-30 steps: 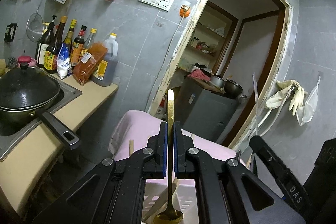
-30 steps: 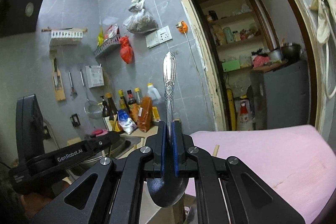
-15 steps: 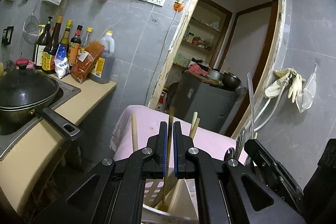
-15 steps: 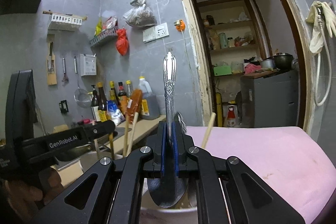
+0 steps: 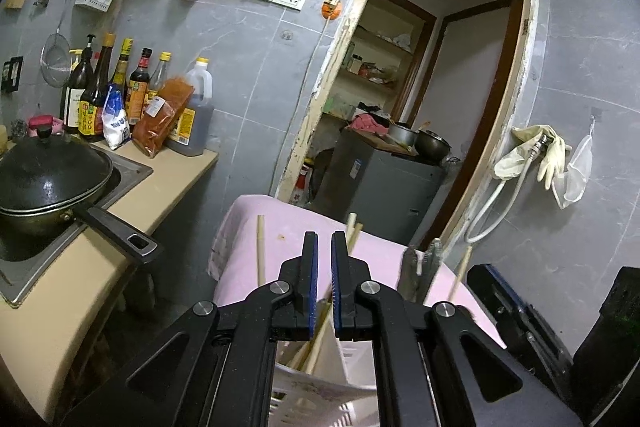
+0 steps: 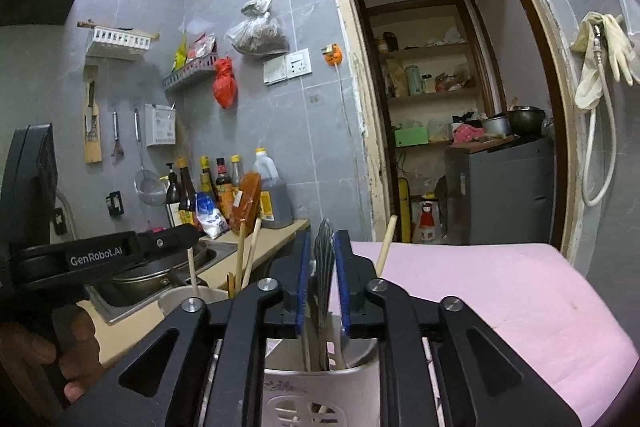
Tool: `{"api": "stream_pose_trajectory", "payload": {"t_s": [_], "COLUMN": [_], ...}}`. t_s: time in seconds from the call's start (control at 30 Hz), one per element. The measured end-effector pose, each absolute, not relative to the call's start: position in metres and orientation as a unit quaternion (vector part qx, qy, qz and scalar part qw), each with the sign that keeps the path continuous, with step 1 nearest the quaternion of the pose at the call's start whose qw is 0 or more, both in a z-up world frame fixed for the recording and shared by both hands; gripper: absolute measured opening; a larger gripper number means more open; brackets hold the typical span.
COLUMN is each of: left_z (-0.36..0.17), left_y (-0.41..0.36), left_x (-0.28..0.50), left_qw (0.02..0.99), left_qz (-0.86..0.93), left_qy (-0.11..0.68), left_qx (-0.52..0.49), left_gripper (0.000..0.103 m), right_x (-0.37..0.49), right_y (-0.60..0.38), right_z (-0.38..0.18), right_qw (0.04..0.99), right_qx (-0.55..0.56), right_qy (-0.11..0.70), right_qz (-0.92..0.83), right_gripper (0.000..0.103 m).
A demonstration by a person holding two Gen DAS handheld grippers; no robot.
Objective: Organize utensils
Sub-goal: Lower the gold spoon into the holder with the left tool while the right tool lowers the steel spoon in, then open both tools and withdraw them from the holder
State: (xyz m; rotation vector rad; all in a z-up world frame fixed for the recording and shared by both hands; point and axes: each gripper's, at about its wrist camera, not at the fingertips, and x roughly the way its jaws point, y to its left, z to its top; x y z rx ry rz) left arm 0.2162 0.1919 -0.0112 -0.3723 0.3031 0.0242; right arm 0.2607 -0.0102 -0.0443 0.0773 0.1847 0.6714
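Left gripper (image 5: 324, 247), bottom centre of the left wrist view: black linkage arms, blue pads; narrow gap between the jaws, nothing in it, released; chopsticks (image 5: 320, 331) show behind the gap, not pinched. Right gripper (image 6: 323, 247), bottom centre of the right wrist view: jaws have just been opening; patterned silver spoon handle (image 6: 323, 267) stands between the pads, long axis near vertical, handle tip up, bowl end down inside the utensil holder (image 6: 352, 383); gap visible each side of the handle, so let go rather than clamped. Holder: white plastic, slotted/perforated wall, faint printed motif, plus a round metal cup section (image 6: 180, 297) to its left; pale wooden chopsticks lean out of it at a slant, tips up. Holder sits on the pink cloth surface (image 6: 500, 291), matte, slightly stained. Left side of the frames: beige counter (image 5: 60, 291), black lidded wok (image 5: 48, 179) with straight black handle pointing lower right, row of sauce bottles (image 5: 120, 95) against grey marbled tiles. A hand (image 6: 48, 359) grips the left tool's handle at the lower left of the right wrist view.
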Motion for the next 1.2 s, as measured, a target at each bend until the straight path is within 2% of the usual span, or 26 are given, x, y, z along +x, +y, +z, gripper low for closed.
{"api": "stream_pose_trajectory", "payload": {"t_s": [0.17,0.47,0.53,0.7,0.83,0.9,0.97,1.03,1.2], "left_z": [0.007,0.02,0.021,0.027,0.034,0.037,0.04,0.043,0.042], "left_y": [0.182,0.153,0.143,0.12,0.105,0.099,0.094,0.091,0.08], "left_x": [0.205,0.176,0.165,0.135,0.111,0.096,0.085,0.074,0.047], "left_qw": [0.971,0.969,0.967,0.964,0.964,0.964,0.964,0.964,0.965], "left_qz": [-0.006,-0.015,-0.019,-0.033,-0.036,-0.031,-0.022,-0.013,0.005], "left_qy": [0.157,0.197,0.207,0.222,0.223,0.22,0.219,0.217,0.223], "left_qx": [-0.179,-0.149,-0.149,-0.14,-0.14,-0.145,-0.149,-0.15,-0.136], "left_gripper": [0.021,0.025,0.03,0.039,0.061,0.071,0.087,0.091,0.093], "right_x": [0.248,0.22,0.212,0.187,0.164,0.154,0.144,0.133,0.11], "right_y": [-0.029,-0.07,-0.08,-0.106,-0.129,-0.137,-0.145,-0.154,-0.169], "right_z": [-0.023,0.002,0.007,0.02,0.029,0.031,0.031,0.031,0.029], "right_qw": [0.946,0.948,0.949,0.95,0.951,0.95,0.95,0.95,0.948], "right_qx": [0.043,0.049,0.05,0.047,0.045,0.04,0.037,0.036,0.027], "right_qy": [0.099,0.146,0.153,0.168,0.173,0.179,0.185,0.187,0.197], "right_qz": [0.306,0.277,0.272,0.26,0.254,0.253,0.25,0.248,0.247], "right_gripper": [0.02,0.033,0.043,0.056,0.08,0.085,0.093,0.103,0.103]}}
